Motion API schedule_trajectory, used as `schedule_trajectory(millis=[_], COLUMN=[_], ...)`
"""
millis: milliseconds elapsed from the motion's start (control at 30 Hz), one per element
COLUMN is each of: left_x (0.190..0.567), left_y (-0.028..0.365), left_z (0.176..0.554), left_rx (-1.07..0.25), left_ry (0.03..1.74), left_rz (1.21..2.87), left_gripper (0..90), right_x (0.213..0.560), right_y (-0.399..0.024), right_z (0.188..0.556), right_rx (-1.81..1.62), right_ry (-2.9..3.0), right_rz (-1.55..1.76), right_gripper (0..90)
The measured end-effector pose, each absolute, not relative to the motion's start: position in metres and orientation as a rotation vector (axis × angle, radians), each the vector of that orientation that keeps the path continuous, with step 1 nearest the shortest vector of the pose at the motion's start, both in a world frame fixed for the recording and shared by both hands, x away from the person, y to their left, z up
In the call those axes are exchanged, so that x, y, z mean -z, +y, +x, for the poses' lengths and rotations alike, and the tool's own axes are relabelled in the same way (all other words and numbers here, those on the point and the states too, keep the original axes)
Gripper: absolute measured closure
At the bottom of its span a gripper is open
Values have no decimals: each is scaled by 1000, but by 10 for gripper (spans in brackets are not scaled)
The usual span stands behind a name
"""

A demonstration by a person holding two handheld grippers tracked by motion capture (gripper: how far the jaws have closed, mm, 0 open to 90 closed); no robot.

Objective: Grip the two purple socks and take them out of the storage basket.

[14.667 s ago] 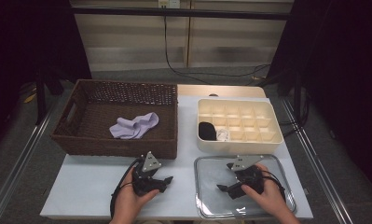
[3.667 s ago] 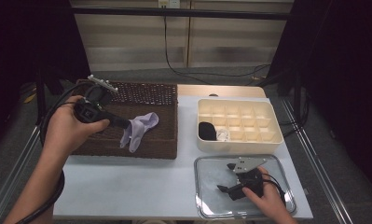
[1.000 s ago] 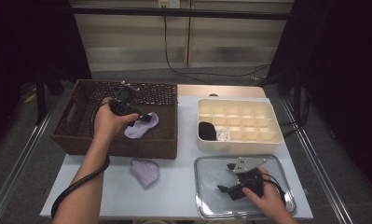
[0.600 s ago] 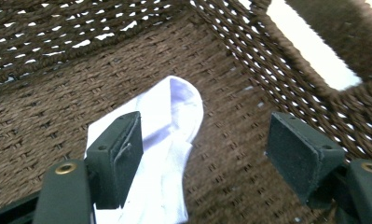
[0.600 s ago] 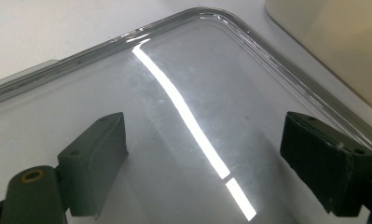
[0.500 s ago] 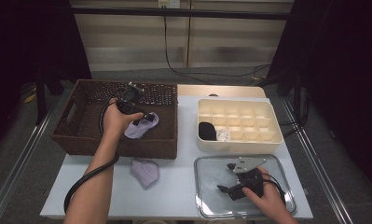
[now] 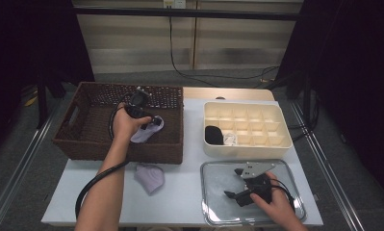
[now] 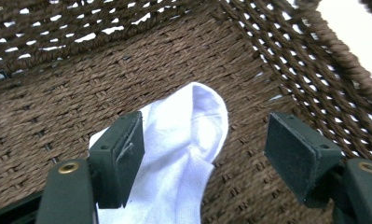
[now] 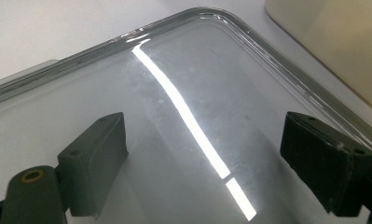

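Observation:
A pale lilac sock (image 7: 148, 131) (image 8: 183, 140) lies in the brown wicker basket (image 7: 91, 144) (image 8: 58, 93) near its right wall. My left gripper (image 7: 151, 120) (image 8: 204, 156) hangs open just over it, jaws wide apart on either side of the sock's tip, not pressing it. A second lilac sock (image 7: 150, 176) lies on the white table in front of the basket. My right gripper (image 7: 235, 195) (image 9: 216, 163) rests open on the clear lid (image 7: 213, 211) (image 9: 183, 70) at the front right, nothing between its jaws.
A cream divided box (image 7: 247, 144) stands right of the basket, with a black item (image 7: 212, 134) and a white one (image 7: 230, 139) in its front left cells. The box's corner (image 9: 333, 42) rises beyond the lid. The left gripper's cable (image 7: 96, 183) trails along the forearm.
My left gripper has sunk toward the sock in the basket. The right hand and its gripper have stayed put on the lid.

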State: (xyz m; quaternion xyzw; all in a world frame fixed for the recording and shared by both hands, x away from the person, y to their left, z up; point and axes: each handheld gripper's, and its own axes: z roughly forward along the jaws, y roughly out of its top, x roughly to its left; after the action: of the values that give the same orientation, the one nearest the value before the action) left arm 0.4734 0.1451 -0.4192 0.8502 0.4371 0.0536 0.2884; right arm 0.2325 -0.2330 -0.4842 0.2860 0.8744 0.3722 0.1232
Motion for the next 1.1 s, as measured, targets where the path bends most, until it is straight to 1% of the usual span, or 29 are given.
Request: schedule_trajectory(millis=[300, 500, 600, 667, 733, 800, 833, 1000, 1100], left_x=[432, 441, 444, 446, 448, 447, 447, 444, 442], left_y=[150, 148, 149, 150, 150, 151, 151, 153, 154], left_z=[482, 483, 483, 483, 483, 483, 483, 483, 482], left_rx=[-156, -151, -148, -128, -134, -124, -137, -119, -109], left_ry=[1218, 1217, 1228, 1244, 1248, 1251, 1258, 1268, 1291], left_rz=[2273, 2320, 2314, 2311, 2329, 2360, 2357, 2378, 2370], left_gripper=[297, 353, 388, 432, 475, 564, 580, 746, 789], right_x=[484, 484, 484, 484, 484, 484, 484, 484, 484], right_y=[-233, -233, -233, -233, -233, -233, -233, -233, -233], right_z=[233, 233, 233, 233, 233, 232, 233, 233, 233], right_rx=[-1086, -1087, -1086, -1086, -1086, -1085, -1085, -1085, -1086], right_ry=[2549, 2551, 2550, 2550, 2550, 2550, 2550, 2550, 2550], right_rz=[833, 833, 834, 833, 833, 833, 833, 833, 833], right_gripper=[141, 140, 141, 141, 141, 140, 141, 141, 140])
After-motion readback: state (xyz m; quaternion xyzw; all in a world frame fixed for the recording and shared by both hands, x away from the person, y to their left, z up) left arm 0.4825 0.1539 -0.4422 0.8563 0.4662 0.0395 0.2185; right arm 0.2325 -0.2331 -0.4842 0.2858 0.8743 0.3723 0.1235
